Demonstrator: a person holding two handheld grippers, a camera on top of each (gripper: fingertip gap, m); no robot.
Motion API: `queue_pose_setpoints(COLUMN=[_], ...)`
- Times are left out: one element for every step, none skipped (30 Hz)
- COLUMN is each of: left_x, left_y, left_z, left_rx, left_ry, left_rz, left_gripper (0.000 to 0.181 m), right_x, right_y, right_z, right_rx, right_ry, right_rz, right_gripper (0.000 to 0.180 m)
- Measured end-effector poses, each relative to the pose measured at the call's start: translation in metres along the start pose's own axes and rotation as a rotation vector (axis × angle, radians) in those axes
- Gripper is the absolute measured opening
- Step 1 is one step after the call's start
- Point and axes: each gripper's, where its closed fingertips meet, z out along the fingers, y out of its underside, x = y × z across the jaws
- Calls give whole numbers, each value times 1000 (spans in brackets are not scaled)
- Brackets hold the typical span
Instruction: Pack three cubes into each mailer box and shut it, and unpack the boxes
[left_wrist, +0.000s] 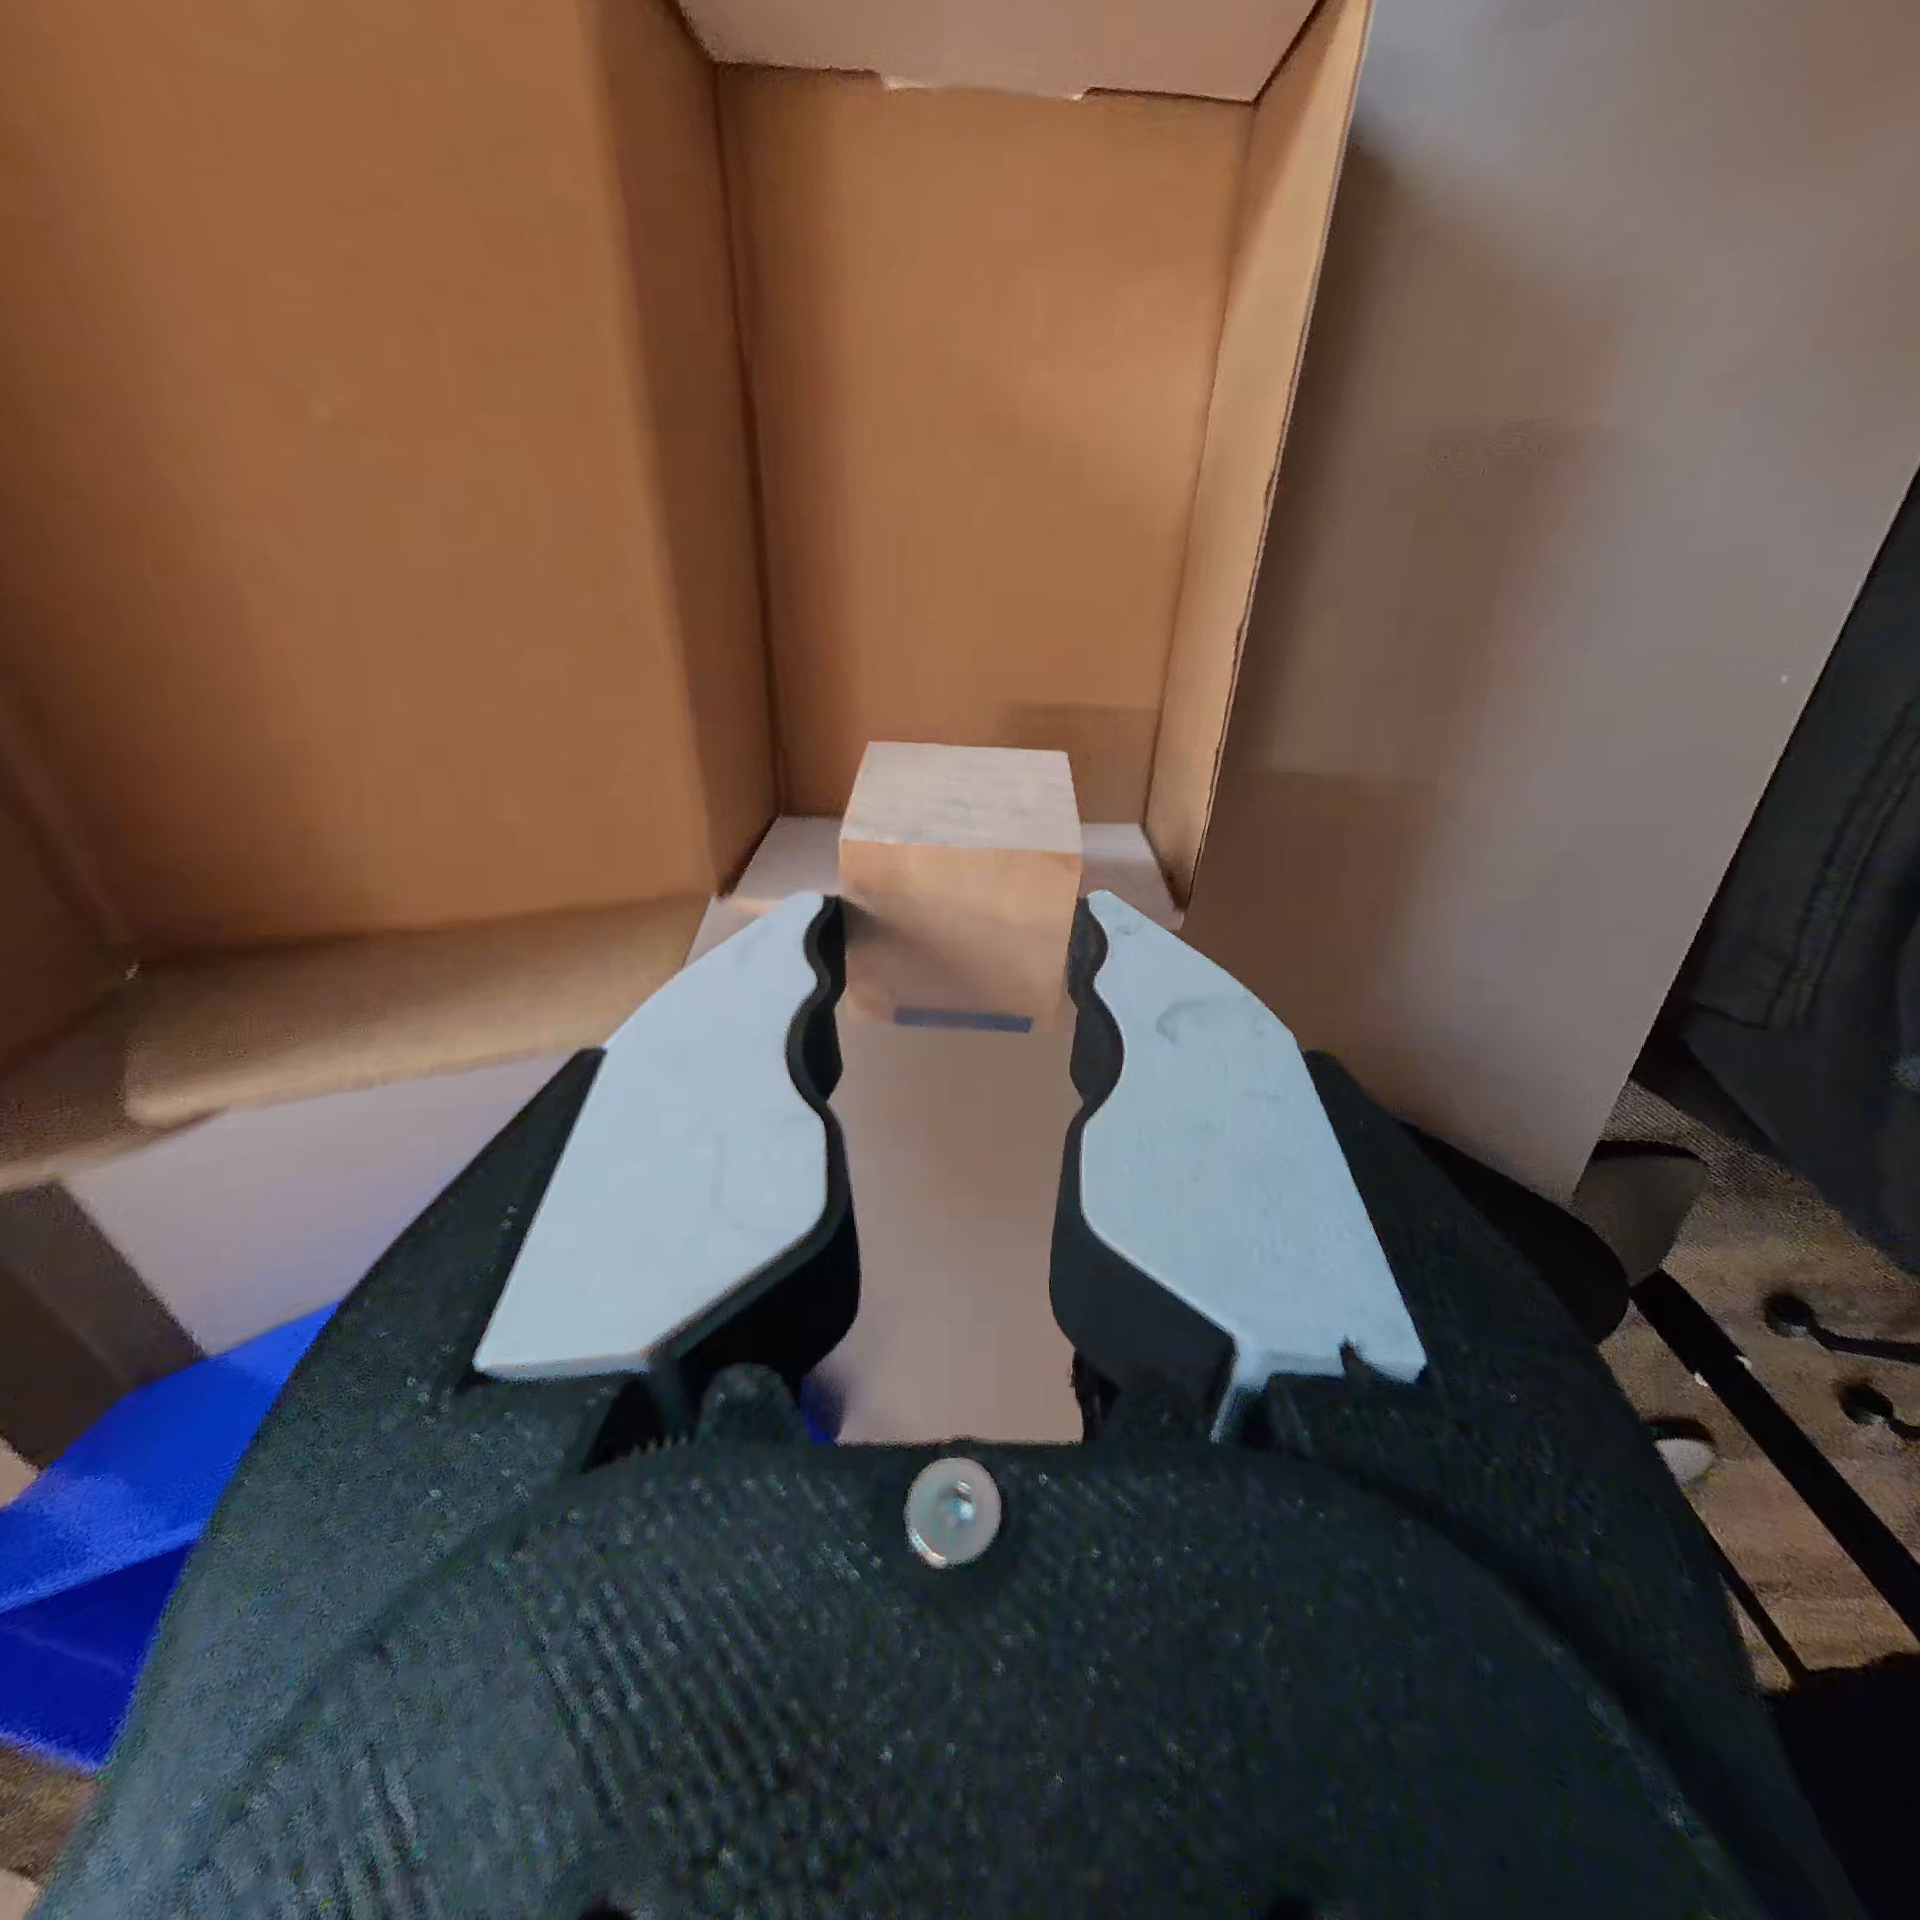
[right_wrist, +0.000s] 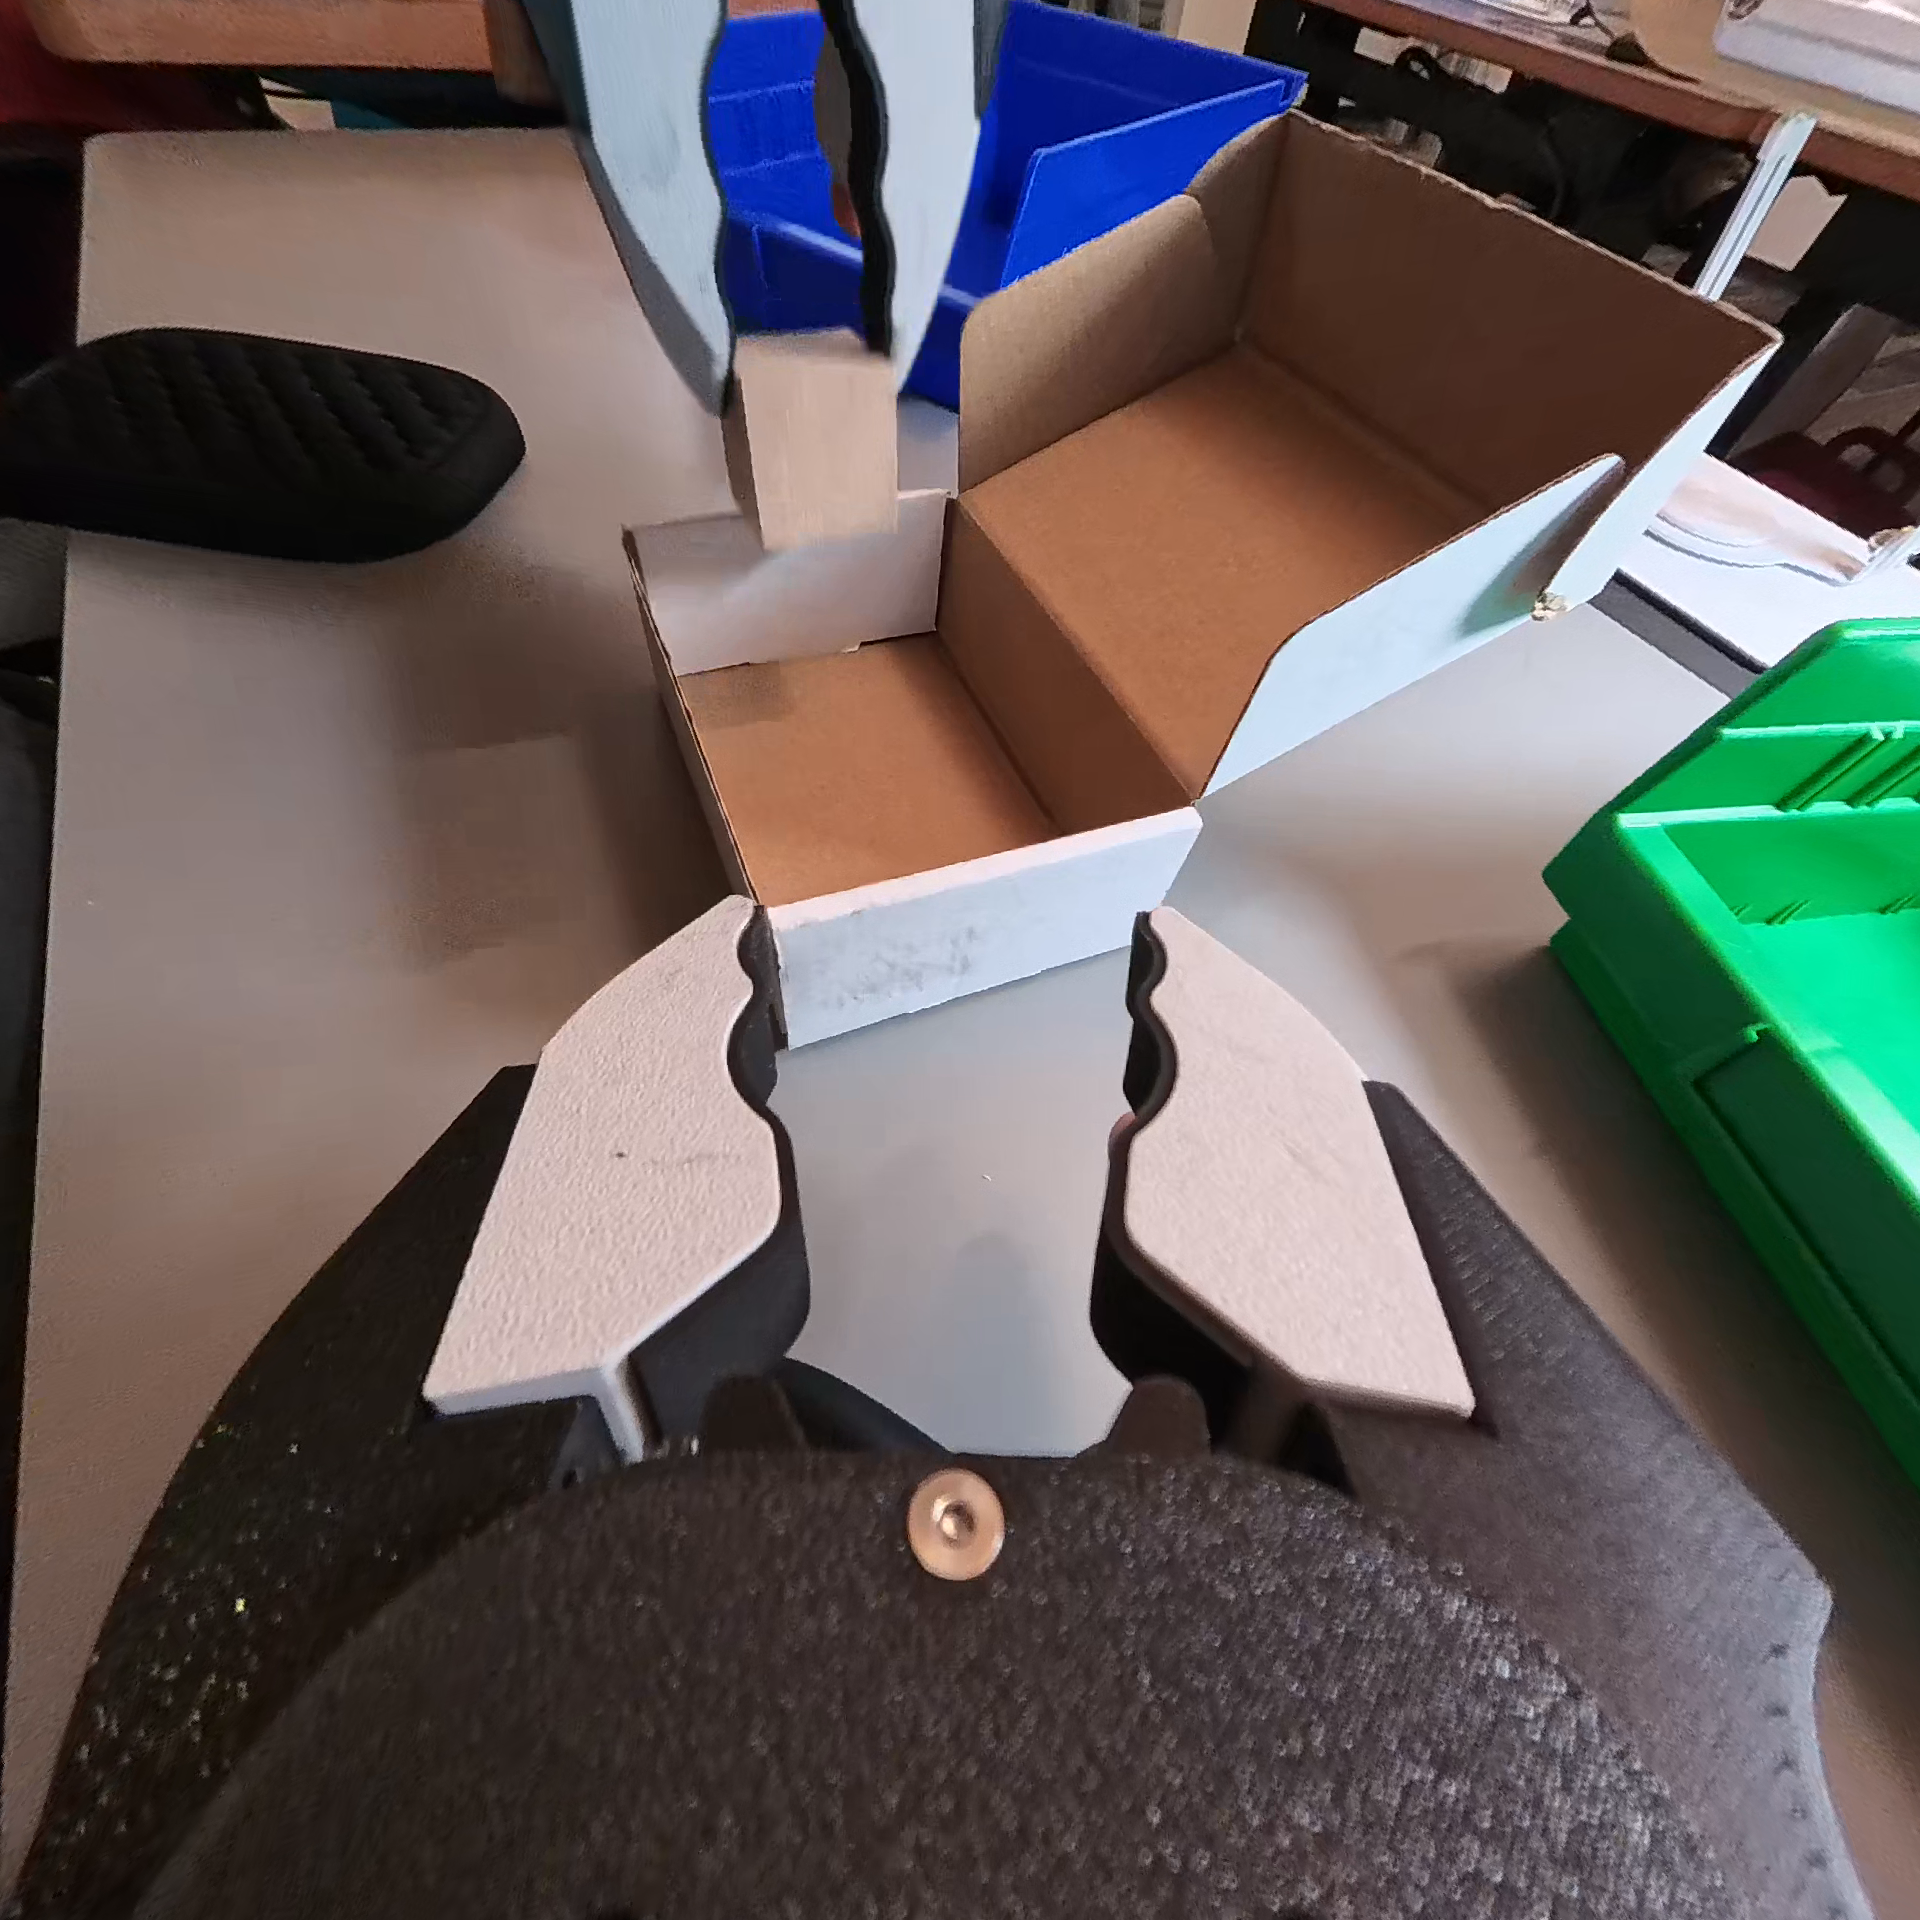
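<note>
An open white mailer box (right_wrist: 966, 935) with a brown inside stands on the grey table, its lid (right_wrist: 1455, 343) tilted back to the right. No cube shows inside it. My left gripper (left_wrist: 956, 914) is shut on a wooden cube (left_wrist: 961, 831) and holds it over the box's far end; in the right wrist view this gripper (right_wrist: 805, 364) comes down from the top with the cube (right_wrist: 816, 457) just above the box rim. My right gripper (right_wrist: 951, 930) is open and empty at the near wall of the box, its left fingertip (right_wrist: 727, 935) at the box's near corner.
A blue bin (right_wrist: 1091, 156) stands behind the box. A green bin (right_wrist: 1787, 935) stands at the right. A black padded object (right_wrist: 249, 436) lies at the table's left edge. Bare table (right_wrist: 312, 831) lies left of the box.
</note>
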Motion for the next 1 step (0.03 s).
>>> queue_pose_setpoints(left_x=[1], left_y=[-5], left_z=[5], left_rx=[8], left_ry=[12], left_rz=[4], left_gripper=[40], right_x=[0], right_y=[0], right_z=[0], right_rx=[0], right_ry=[0], right_rz=[1], right_gripper=[65])
